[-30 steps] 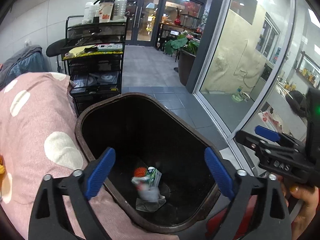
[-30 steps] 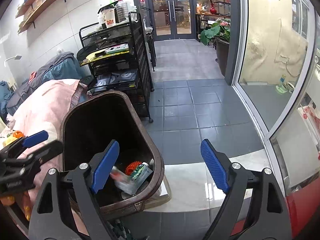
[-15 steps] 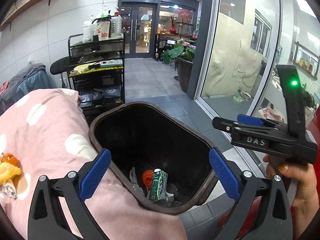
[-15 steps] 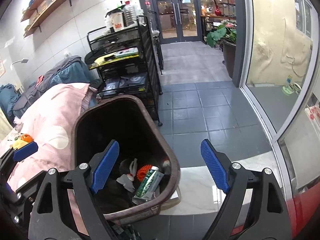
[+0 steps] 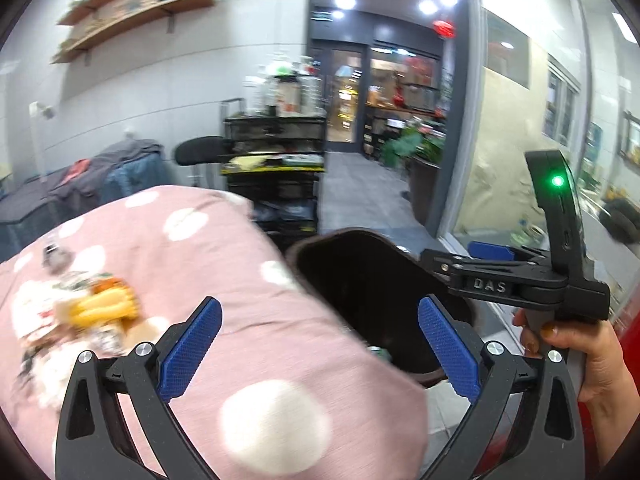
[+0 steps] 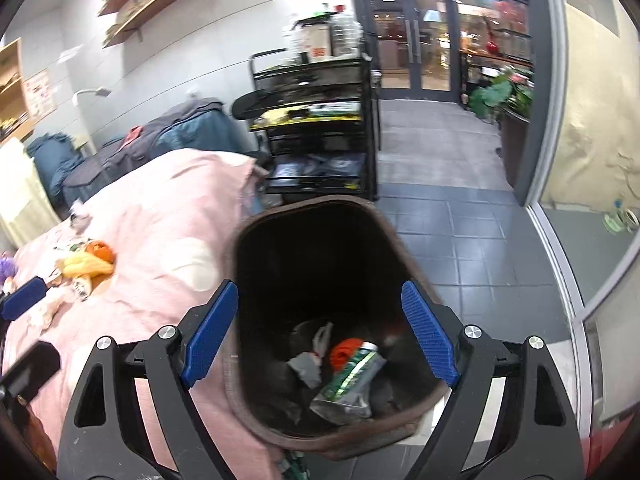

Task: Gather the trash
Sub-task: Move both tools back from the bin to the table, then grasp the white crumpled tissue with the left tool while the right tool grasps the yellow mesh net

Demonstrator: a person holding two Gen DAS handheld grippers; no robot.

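The left gripper (image 5: 318,348) is hanging wide open and empty, low in the frame, over the pink white-dotted bedcover (image 5: 256,344). The right gripper (image 6: 320,332) is gaping equally wide, holding nothing, framing the dark brown plastic trash bin (image 6: 280,432) at centre.

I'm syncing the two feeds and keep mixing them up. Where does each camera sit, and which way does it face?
Left wrist: on the left hand-held gripper, facing the pink blanket and the bin; the right hand shows.
Right wrist: on the right hand-held gripper, looking down into the bin; only its own fingers show.
Shared: bin, blanket, yellow scraps, black cart.
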